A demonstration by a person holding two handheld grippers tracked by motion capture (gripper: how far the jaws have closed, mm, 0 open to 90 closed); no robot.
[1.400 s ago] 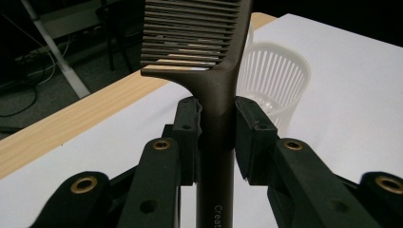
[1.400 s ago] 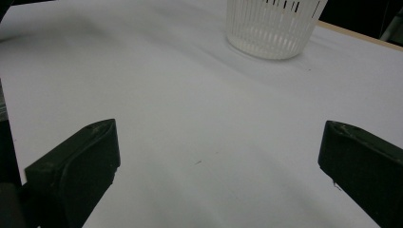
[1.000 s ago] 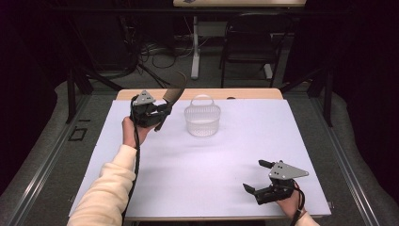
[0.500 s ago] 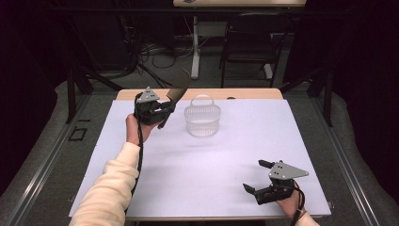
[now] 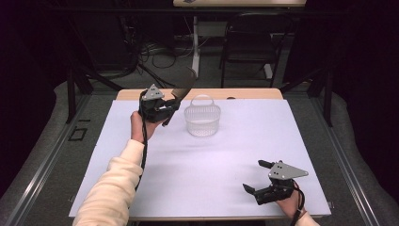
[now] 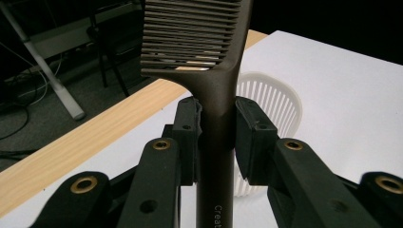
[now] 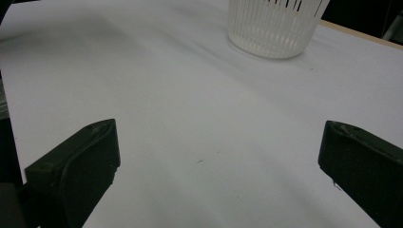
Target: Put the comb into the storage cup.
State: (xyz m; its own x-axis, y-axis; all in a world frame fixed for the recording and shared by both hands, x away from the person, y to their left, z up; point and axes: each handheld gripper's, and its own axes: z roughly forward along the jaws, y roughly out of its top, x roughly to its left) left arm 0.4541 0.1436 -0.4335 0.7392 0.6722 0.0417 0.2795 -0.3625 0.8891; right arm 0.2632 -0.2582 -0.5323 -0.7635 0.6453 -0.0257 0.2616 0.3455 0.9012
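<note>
Brown plastic, a wide-toothed comb [image 6: 209, 61] stands gripped by its handle in the left claw [image 5: 175, 101], whose two black pads press on the handle from either side, as the left gripper view shows. The comb's toothed head rises beyond the claw's tips, and faint lettering runs along the handle close to the claw's body. In the high view the left claw is lifted off the counter [image 5: 235, 160] in the person's left hand [image 5: 141, 125], a cream sleeve [image 5: 110, 190] behind it, with the comb [image 5: 183, 84] slanting up and away from the tips, toward the far edge.

Just beside the left claw, on the side facing the other claw, sits a white slatted basket [image 5: 203, 120] with a thin hoop handle arching over it. The comb's head is near the basket's rim but apart from it, not over the opening. In the left gripper view the basket [image 6: 280, 102] shows behind the comb's handle, resting on the white sheet that covers the counter, with a strip of bare wood along the far edge.

Well apart, near the counter's front edge, the right claw [image 5: 258, 176] rests low with its jaws spread wide and nothing between them. In the right gripper view those jaws frame bare white sheet, and the basket [image 7: 275, 28] stands far ahead of the tips.
</note>
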